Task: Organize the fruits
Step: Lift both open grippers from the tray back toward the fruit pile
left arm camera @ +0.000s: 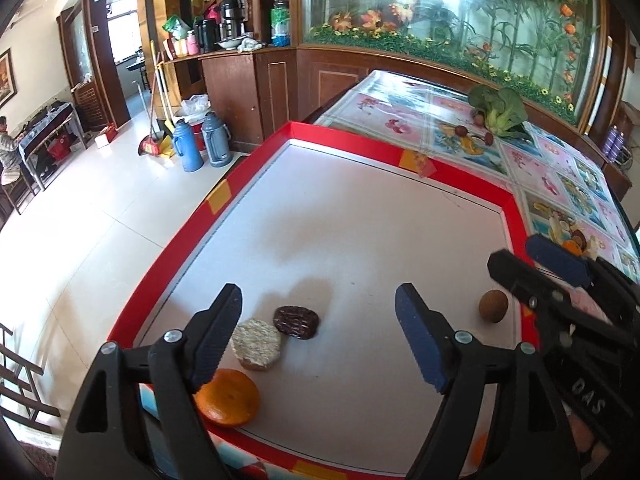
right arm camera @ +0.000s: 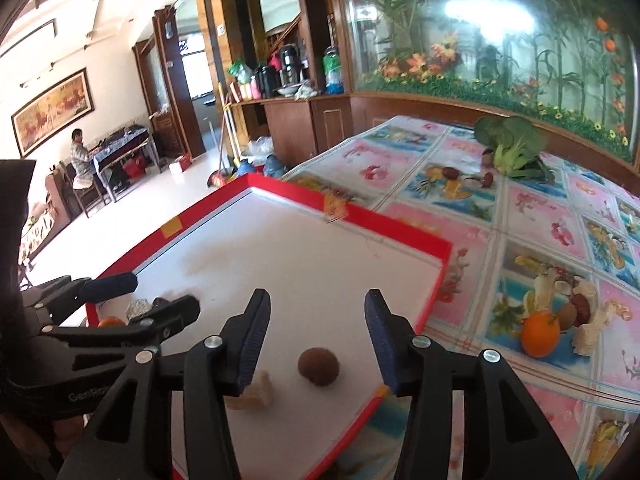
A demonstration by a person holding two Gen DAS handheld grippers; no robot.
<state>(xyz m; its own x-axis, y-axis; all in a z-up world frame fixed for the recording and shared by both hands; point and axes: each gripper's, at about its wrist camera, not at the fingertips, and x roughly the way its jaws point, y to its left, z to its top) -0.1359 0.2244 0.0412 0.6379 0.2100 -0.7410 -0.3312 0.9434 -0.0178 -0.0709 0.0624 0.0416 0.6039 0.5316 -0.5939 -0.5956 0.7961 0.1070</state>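
Note:
A white tray with a red rim (left arm camera: 340, 132) (right arm camera: 360, 216) lies on the table. My left gripper (left arm camera: 320, 312) (right arm camera: 148, 294) stands open above its near left part, holding nothing. Beside its left finger lie an orange (left arm camera: 228, 400) (right arm camera: 110, 322), a beige cracker (left arm camera: 256, 344) and a dark ribbed biscuit (left arm camera: 296, 322). My right gripper (right arm camera: 316, 308) (left arm camera: 524, 256) is open over the tray's near right corner. A small brown round fruit (right arm camera: 319, 366) (left arm camera: 494, 306) rests on the tray between its fingers, untouched. A pale crumbly piece (right arm camera: 256, 394) lies by its left finger.
A head of broccoli (left arm camera: 500, 110) (right arm camera: 512, 144) and small dark red fruits (left arm camera: 460, 131) (right arm camera: 450, 173) sit further back on the flowered tablecloth (right arm camera: 540, 220). A glass mural wall stands behind the table. Thermos flasks (left arm camera: 188, 144) stand on the floor; a person (right arm camera: 80, 156) sits far left.

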